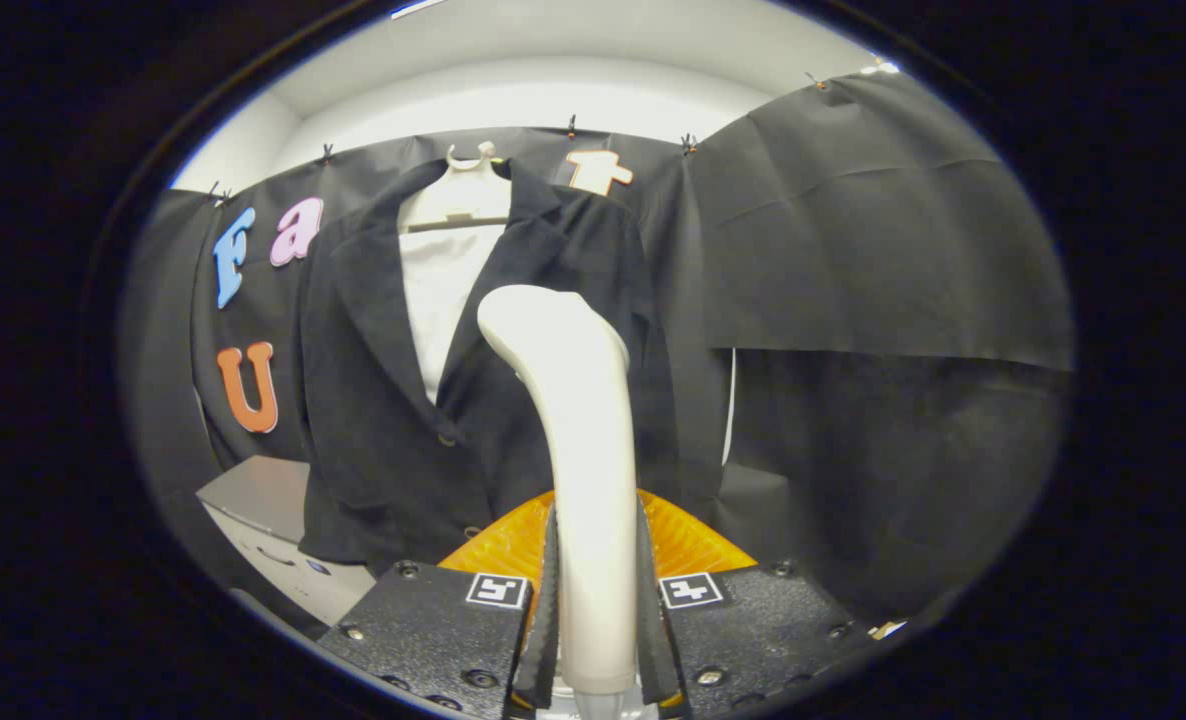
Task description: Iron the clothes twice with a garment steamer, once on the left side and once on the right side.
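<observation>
Gripper (598, 610) clamped on garment steamer (578, 450) handle, both fingers pressing its sides. Black jacket (513, 400) hanging on white hanger (461, 195) just beyond steamer head. Risks: smooth handle twisting in grip; head snagging lapel, swinging jacket off hanger.

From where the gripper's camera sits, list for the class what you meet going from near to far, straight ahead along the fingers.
Gripper shut on the steamer handle → orange steamer base → dark jacket over a white shirt on a hanger → black cloth wall.
</observation>
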Demonstrator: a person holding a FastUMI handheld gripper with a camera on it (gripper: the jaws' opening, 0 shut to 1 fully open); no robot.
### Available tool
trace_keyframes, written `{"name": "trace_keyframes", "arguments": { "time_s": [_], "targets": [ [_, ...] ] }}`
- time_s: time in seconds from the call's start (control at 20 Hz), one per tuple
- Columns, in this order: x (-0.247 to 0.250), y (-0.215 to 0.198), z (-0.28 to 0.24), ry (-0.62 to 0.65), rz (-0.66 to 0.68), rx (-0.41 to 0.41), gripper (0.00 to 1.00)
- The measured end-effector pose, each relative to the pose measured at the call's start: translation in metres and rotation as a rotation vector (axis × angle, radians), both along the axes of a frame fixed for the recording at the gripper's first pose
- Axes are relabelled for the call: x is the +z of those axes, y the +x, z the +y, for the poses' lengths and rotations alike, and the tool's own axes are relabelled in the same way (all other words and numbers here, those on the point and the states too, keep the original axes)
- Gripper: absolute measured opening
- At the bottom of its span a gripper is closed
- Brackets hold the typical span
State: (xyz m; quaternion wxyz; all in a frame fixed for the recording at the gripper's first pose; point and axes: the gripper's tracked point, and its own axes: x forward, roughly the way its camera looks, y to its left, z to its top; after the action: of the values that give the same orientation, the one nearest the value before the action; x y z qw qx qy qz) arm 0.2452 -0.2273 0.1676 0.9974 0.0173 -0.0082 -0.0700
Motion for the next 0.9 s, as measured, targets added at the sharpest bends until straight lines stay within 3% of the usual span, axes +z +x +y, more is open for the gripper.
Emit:
{"name": "trace_keyframes", "arguments": {
  "time_s": [0.5,0.9],
  "targets": [
    [0.071,0.055,0.003,-0.028,-0.050,-0.023,0.35],
    [0.051,0.073,0.011,-0.095,-0.024,-0.096,0.35]
  ]
}}
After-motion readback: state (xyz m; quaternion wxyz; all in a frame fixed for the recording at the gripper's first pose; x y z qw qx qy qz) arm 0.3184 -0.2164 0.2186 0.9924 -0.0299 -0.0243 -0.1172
